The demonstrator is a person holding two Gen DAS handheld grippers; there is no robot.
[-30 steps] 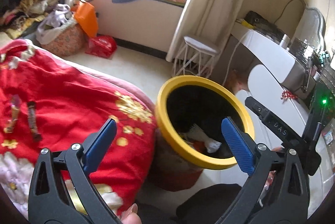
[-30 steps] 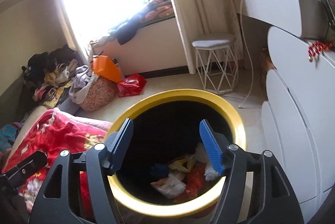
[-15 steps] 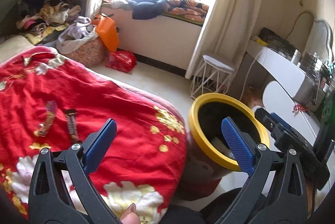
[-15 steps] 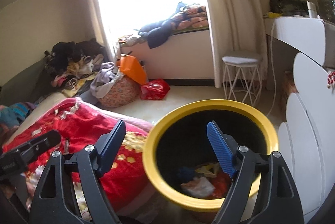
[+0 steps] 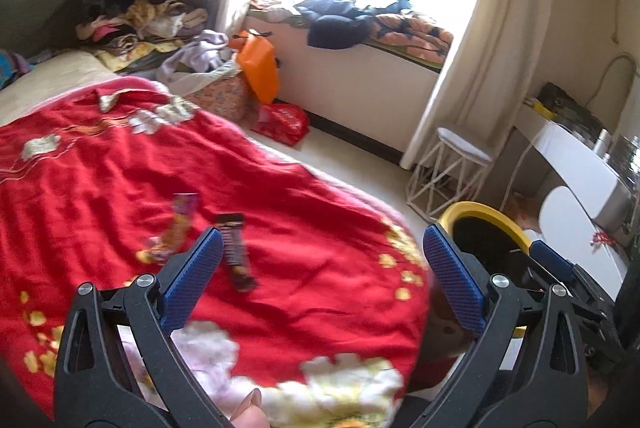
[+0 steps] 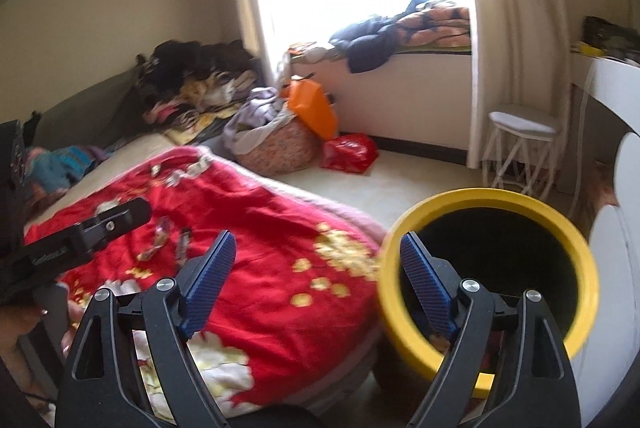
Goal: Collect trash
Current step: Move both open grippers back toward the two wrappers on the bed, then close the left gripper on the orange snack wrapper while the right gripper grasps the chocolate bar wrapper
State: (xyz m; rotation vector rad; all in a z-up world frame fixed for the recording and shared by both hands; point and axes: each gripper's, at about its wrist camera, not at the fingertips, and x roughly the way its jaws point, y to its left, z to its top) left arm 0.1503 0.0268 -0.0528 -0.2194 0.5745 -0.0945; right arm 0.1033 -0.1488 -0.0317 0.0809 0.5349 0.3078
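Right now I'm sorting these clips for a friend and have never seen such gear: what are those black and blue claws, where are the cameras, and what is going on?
No robot here: a person holds a clamp-like tool in each hand, and a wide-angle camera on each looks forward along its two blue fingers. One picture is from the left tool, the other from the right tool. Both are open and hold nothing. On the red blanket lie two wrappers, a purple one and a dark one, close to the left tool. Beside the bed stands a yellow-rimmed bin, where trash goes.
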